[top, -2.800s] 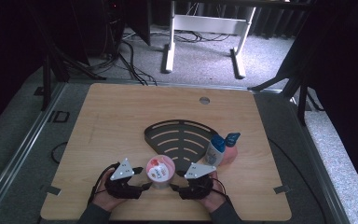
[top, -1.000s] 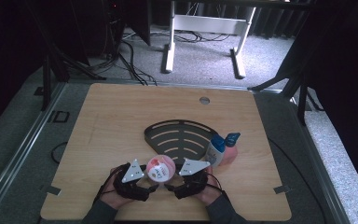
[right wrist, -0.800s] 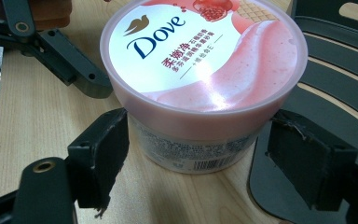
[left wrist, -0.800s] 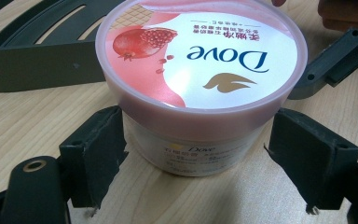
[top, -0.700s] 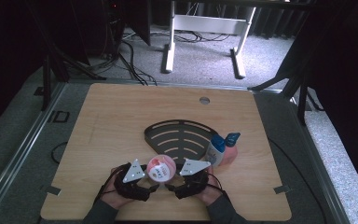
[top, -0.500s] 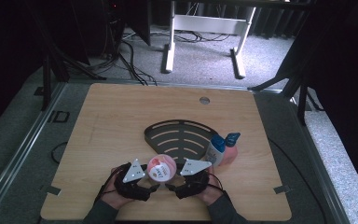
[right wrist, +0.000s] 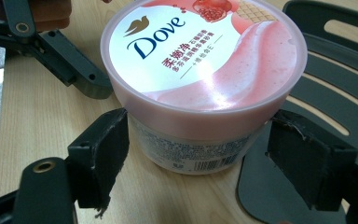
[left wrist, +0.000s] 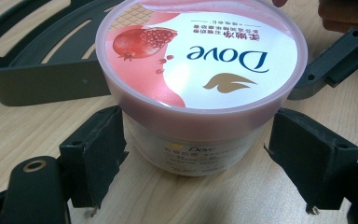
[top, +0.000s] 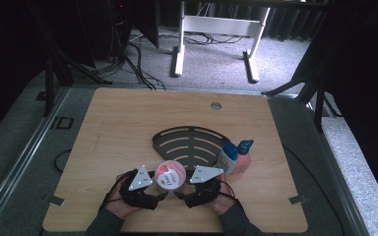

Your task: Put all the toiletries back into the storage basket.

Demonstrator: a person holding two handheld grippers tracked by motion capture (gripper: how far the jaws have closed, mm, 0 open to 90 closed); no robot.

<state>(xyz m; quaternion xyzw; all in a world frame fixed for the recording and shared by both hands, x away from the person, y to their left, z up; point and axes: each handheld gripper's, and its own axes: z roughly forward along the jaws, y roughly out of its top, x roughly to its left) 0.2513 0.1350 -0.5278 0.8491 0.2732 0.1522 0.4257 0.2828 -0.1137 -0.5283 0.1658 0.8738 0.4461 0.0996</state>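
The jar [left wrist: 200, 88] between my jaws looks like smooth plastic, its pink lid glossy enough to catch the light. My left gripper [left wrist: 200, 163] has matt black pads [left wrist: 98, 154], slightly frayed at the lower edges. The table [left wrist: 205, 200] is pale wood grain with a satin finish. The dark rack [right wrist: 326, 70] looks matt and smooth.
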